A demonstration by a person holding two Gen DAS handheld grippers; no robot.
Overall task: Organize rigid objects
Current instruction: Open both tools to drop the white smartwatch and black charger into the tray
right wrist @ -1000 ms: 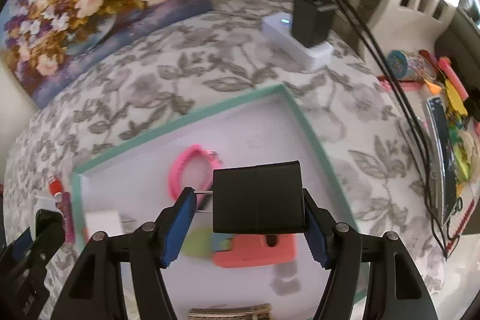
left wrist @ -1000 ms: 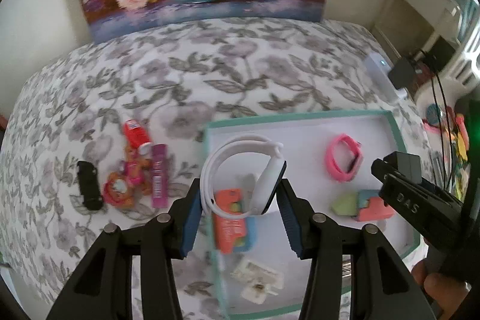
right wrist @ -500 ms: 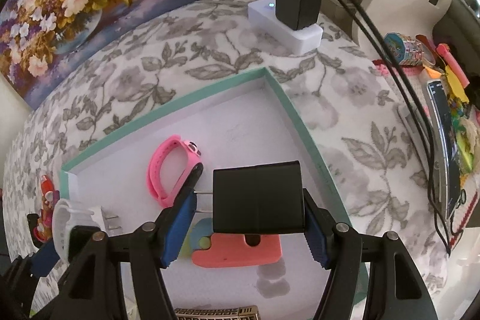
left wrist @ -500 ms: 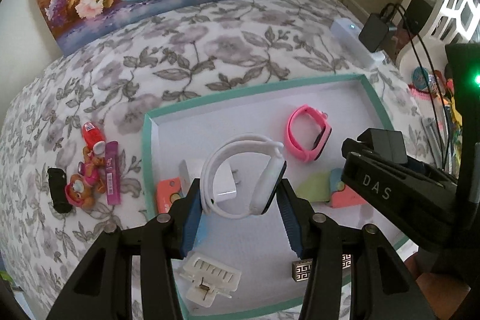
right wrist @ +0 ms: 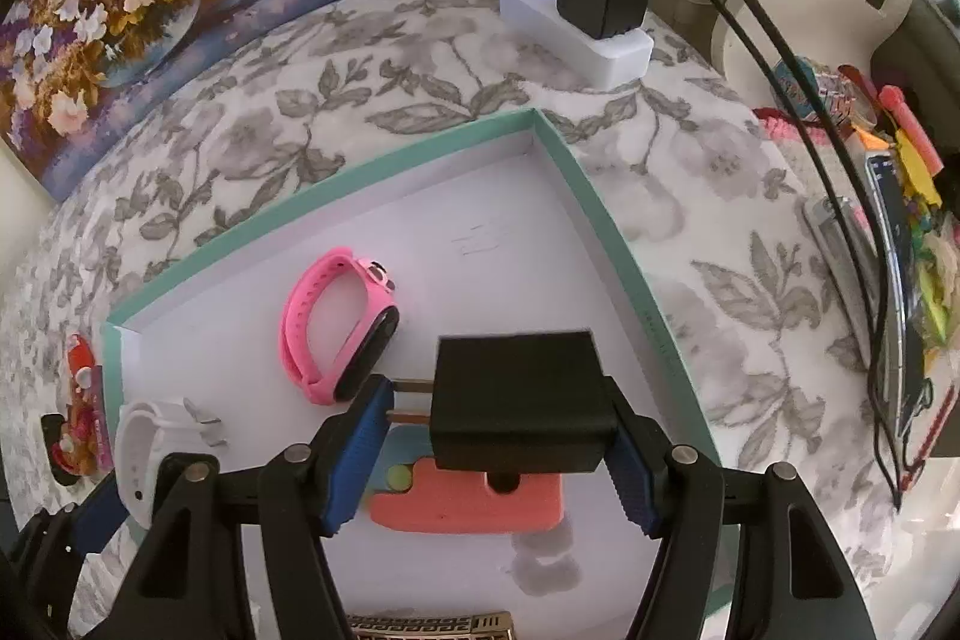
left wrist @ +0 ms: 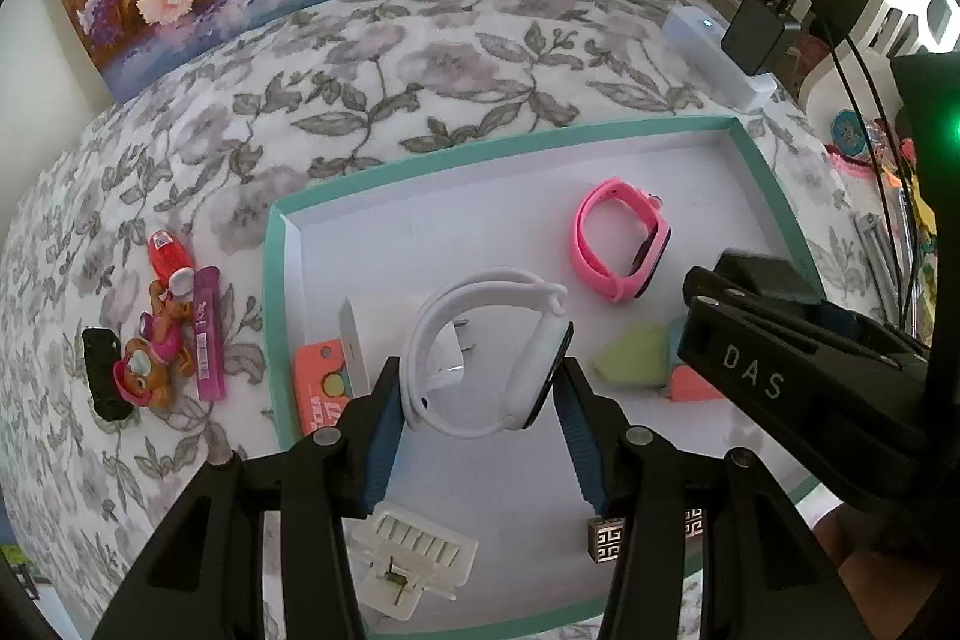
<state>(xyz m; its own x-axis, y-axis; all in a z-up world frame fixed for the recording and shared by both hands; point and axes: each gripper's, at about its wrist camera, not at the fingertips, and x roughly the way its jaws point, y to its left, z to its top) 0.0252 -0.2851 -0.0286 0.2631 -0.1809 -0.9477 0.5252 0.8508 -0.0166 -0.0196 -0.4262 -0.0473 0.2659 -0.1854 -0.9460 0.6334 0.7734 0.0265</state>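
My left gripper (left wrist: 480,400) is shut on a white smartwatch (left wrist: 486,292), its blue pads pressing on the band's two sides, over the left half of the teal-rimmed white tray (left wrist: 276,316). The right wrist view shows this watch (right wrist: 144,442) at the lower left. My right gripper (right wrist: 498,436) is shut on a black plug charger (right wrist: 519,394), prongs pointing left, above the tray's (right wrist: 600,196) right half. A pink smartwatch (left wrist: 621,244) (right wrist: 336,322) lies in the tray between the two grippers.
The tray also holds an orange card (left wrist: 318,382), a white clip (left wrist: 414,562), a patterned block (left wrist: 606,538) and coral foam pieces (right wrist: 468,496). Left of it lie a toy pup (left wrist: 150,352), a pink tube (left wrist: 207,334) and a red bottle (left wrist: 168,256). A power strip (right wrist: 576,34) with cables stands behind.
My left gripper has carried the white watch rightward from the tray's left edge to over its inside, and lower. The right gripper keeps its hold on the black charger, hardly moving.
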